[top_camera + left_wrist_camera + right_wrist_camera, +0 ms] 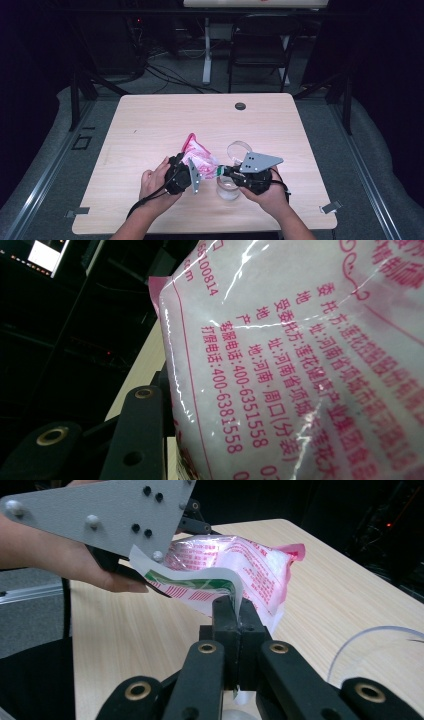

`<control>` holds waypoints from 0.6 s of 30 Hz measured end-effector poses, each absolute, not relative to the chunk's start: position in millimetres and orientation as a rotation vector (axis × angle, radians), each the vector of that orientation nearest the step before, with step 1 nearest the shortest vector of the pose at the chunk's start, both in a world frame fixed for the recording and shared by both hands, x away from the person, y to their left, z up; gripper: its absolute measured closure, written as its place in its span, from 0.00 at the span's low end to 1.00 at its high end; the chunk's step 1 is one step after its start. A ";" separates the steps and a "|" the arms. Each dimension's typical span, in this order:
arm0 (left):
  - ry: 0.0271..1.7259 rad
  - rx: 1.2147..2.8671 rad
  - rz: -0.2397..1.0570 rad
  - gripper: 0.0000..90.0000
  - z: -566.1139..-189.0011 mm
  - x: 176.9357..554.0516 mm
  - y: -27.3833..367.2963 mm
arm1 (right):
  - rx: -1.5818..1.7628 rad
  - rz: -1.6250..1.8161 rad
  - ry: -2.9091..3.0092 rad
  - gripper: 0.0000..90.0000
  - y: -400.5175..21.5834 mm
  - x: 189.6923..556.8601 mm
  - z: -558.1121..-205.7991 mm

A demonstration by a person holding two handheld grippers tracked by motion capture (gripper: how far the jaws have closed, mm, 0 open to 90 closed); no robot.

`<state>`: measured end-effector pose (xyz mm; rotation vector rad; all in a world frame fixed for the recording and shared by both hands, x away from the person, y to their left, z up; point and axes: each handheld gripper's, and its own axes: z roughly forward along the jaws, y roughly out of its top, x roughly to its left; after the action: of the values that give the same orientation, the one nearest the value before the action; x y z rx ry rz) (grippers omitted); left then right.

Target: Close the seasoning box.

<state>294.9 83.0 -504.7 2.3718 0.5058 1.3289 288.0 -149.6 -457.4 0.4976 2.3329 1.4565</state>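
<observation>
A pink and white plastic bag point(200, 157) of white grains, printed with red characters, hangs tilted above the wooden table point(150, 130). My left gripper point(196, 169) is shut on its body; in the left gripper view the bag point(300, 365) presses against one black finger point(140, 430) and hides the other. My right gripper point(223, 171) comes in from the right. In the right gripper view its jaws point(233, 605) are shut on the bag's point(250, 565) folded white and green edge. The left gripper's grey plate point(100, 515) and a hand point(75, 560) show behind.
A clear glass container point(227, 190) stands on the table under my right gripper, and a clear round rim point(239, 149) lies just behind it, also seen in the right gripper view point(370, 645). A black grommet point(240, 106) sits near the far edge. A folding chair point(260, 45) stands beyond the table.
</observation>
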 end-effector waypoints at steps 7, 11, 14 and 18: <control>0.481 2.368 1.357 0.65 -502.0 294.5 79.3 | 0.498 1.453 2.319 1.00 -153.0 286.4 -456.3; 0.454 2.377 1.380 0.65 -500.2 293.8 77.1 | 0.504 1.450 2.314 1.00 -155.4 285.8 -456.4; 0.438 2.380 1.390 0.65 -499.5 293.5 75.8 | 0.501 1.445 2.314 1.00 -157.3 284.8 -456.3; 0.422 2.372 1.406 0.65 -499.8 293.2 74.4 | 0.503 1.453 2.309 1.00 -158.8 283.8 -457.0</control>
<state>293.2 74.4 -499.8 2.3719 0.4220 1.4060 283.8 -158.8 -457.0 0.5028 2.3086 1.4525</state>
